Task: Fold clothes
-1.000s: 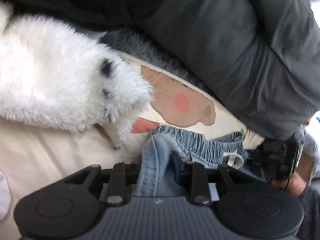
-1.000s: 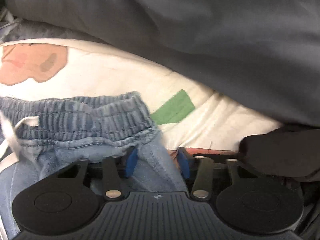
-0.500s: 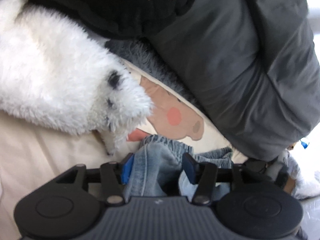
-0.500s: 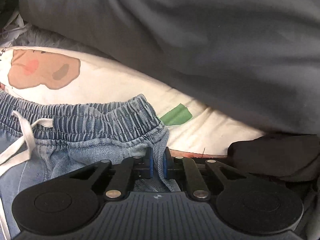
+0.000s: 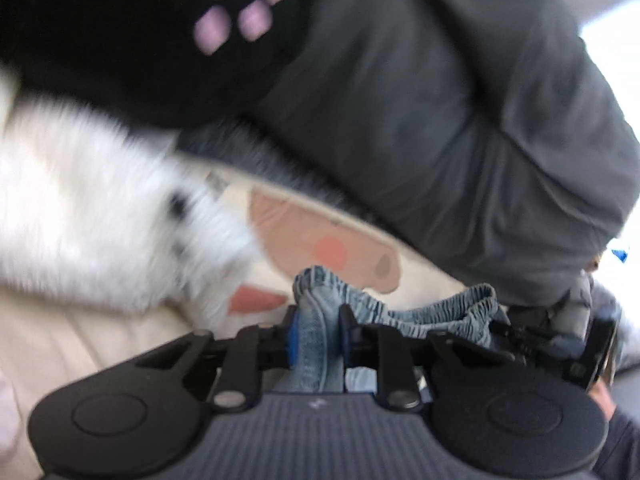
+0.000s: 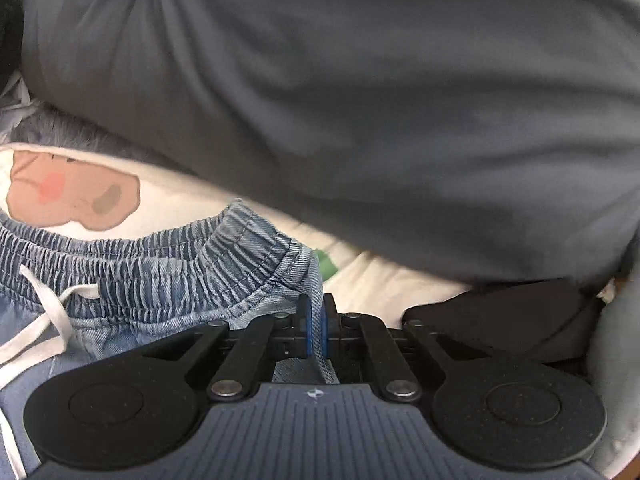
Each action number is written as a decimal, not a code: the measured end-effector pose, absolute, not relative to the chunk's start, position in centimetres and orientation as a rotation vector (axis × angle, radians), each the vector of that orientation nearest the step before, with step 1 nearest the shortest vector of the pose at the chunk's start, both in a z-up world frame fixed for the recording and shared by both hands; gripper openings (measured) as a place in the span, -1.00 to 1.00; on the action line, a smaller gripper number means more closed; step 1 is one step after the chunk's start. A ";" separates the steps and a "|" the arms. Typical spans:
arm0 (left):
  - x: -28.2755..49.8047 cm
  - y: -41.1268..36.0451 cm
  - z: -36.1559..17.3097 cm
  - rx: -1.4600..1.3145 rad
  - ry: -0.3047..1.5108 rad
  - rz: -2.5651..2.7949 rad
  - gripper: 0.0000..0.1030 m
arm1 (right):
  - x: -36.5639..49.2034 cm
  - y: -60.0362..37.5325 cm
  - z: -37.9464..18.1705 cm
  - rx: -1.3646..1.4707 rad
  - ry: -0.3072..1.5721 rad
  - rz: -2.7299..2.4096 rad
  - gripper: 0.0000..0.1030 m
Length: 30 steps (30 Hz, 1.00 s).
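Note:
A blue denim garment with an elastic waistband [image 5: 420, 312] and a white drawstring [image 6: 48, 312] lies on a cream bedsheet with a cartoon print [image 5: 320, 236]. My left gripper [image 5: 317, 332] has a thick fold of the waistband's left end between its blue pads, and its jaws are closing on it. My right gripper [image 6: 317, 328] is shut on the thin right edge of the waistband [image 6: 256, 256]. The waistband hangs stretched between the two, slightly raised. The left wrist view is motion-blurred. The garment's legs are hidden under the grippers.
A large grey padded jacket [image 6: 360, 100] bulges just behind the waistband. A white fluffy garment [image 5: 80, 208] lies to the left, with a black one bearing pink paw marks [image 5: 120, 40] behind it. A black cloth [image 6: 500, 320] sits at the right. A hand [image 5: 600, 396] shows at lower right.
The left jaws opened wider, then closed on the denim fold. The right jaws closed from apart onto the waistband edge. Both grippers rose and the waistband lifted with them.

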State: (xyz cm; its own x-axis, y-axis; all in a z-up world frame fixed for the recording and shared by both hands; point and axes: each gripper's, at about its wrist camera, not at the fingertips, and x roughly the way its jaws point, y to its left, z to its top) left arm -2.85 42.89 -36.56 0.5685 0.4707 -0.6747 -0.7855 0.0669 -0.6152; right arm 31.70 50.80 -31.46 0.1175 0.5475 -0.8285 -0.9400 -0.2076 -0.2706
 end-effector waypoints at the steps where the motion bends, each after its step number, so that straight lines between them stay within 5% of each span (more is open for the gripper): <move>1: -2.5 43.0 -35.9 -1.127 0.331 0.973 -0.63 | 31.7 50.8 -31.2 -1.061 0.490 1.456 -0.97; 22: 1.0 50.0 -31.8 -0.960 0.326 1.006 -0.67 | 30.4 55.7 -26.5 -0.916 0.338 1.312 -0.96; 30: 2.3 52.4 -35.7 -0.976 0.453 1.042 -0.65 | 30.2 57.5 -31.0 -0.997 0.388 1.249 -0.96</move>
State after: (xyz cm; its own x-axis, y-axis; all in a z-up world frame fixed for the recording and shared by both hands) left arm 2.34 52.39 -35.67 0.4666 0.5111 -0.7218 -0.8765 0.1577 -0.4549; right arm 30.21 57.54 -31.01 0.3212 0.6036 -0.7297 -0.9109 -0.0139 -0.4124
